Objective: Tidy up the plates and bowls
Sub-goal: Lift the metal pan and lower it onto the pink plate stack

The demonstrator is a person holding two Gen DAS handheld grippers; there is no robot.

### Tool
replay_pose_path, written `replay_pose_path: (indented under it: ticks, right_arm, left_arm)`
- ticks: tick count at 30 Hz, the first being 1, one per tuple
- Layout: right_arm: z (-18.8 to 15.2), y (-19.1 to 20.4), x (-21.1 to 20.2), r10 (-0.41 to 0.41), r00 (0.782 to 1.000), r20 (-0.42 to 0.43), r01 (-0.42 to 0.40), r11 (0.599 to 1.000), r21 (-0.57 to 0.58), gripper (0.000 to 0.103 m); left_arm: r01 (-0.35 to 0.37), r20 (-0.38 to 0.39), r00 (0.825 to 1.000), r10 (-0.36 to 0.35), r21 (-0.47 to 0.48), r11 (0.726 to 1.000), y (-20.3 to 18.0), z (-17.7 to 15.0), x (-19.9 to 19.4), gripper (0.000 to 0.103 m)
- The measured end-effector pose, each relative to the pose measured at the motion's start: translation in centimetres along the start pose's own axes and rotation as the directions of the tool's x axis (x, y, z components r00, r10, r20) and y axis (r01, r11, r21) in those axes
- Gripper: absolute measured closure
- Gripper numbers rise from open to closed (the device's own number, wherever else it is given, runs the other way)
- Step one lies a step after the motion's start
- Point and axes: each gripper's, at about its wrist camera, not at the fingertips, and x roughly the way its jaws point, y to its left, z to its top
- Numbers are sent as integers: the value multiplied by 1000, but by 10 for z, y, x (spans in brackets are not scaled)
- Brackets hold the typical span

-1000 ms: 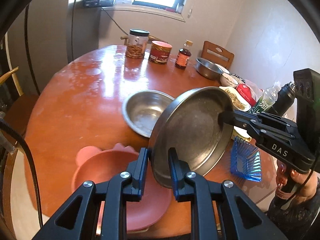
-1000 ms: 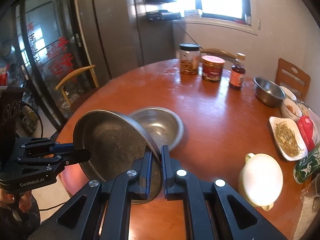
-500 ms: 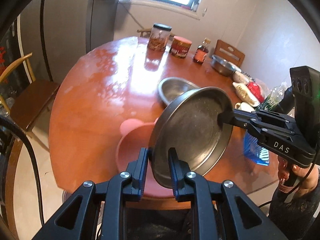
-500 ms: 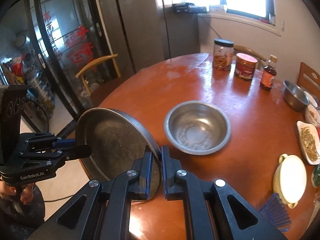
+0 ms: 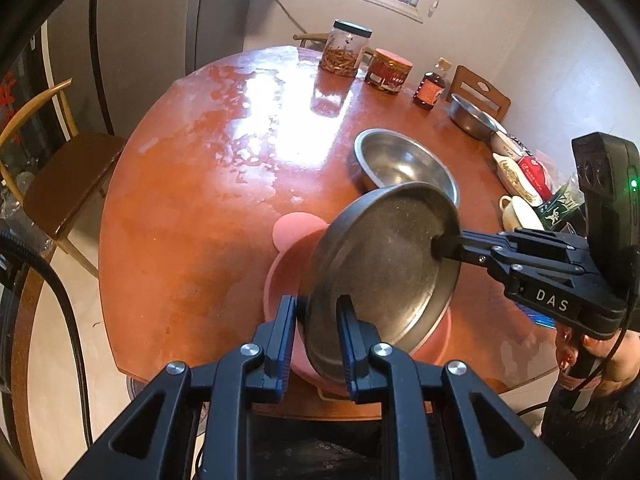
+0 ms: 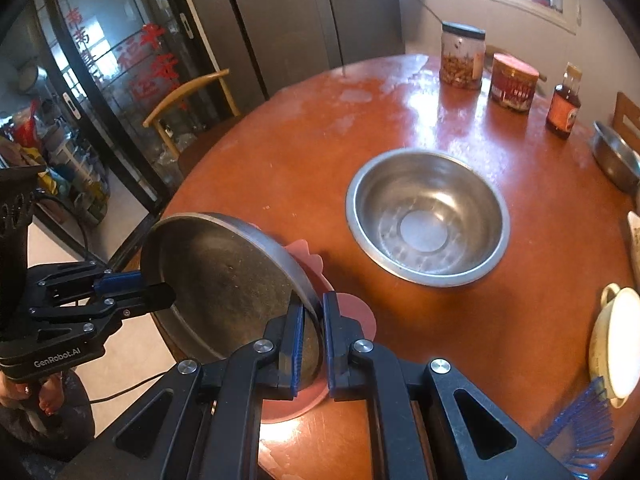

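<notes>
Tilting steeply on edge, a shallow metal pan (image 5: 384,272) is held above the near edge of the round wooden table (image 5: 192,200), pinched from two sides. Its near rim is clamped between the closed fingers of the left gripper (image 5: 316,328), and its right rim is clamped by the right gripper (image 5: 440,246), which is seen reaching in from the right in the left wrist view. In the right wrist view the same pan (image 6: 224,280) is gripped at its rim by the right gripper (image 6: 312,328), while the left gripper (image 6: 160,292) is seen clamped on the opposite rim at the left. A pink plate (image 5: 288,276) with a rounded ear-like tab is seen lying on the table directly beneath the pan, largely hidden by it. A steel bowl (image 6: 428,216) is set upright on the table just beyond the pan, toward the far right. At the far side of the table a glass jar (image 5: 346,54), a red-lidded tin (image 5: 388,76) and a small brown bottle (image 5: 432,88) are lined up. A second steel bowl (image 5: 472,118) is placed at the far right edge.
</notes>
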Motion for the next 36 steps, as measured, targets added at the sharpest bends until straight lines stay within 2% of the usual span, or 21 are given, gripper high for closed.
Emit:
replay_pose_path:
  ticks: [18, 36]
  right_arm:
    - [-12, -3, 20, -11, 998, -55, 12, 1000, 7, 91]
    - [-23, -3, 18, -20, 999, -29, 20, 1000, 15, 91]
  left_arm:
    - [-42, -43, 998, 42, 5, 999, 5, 4, 29, 82]
    - [-55, -36, 998, 55, 3, 998, 7, 7, 30, 82]
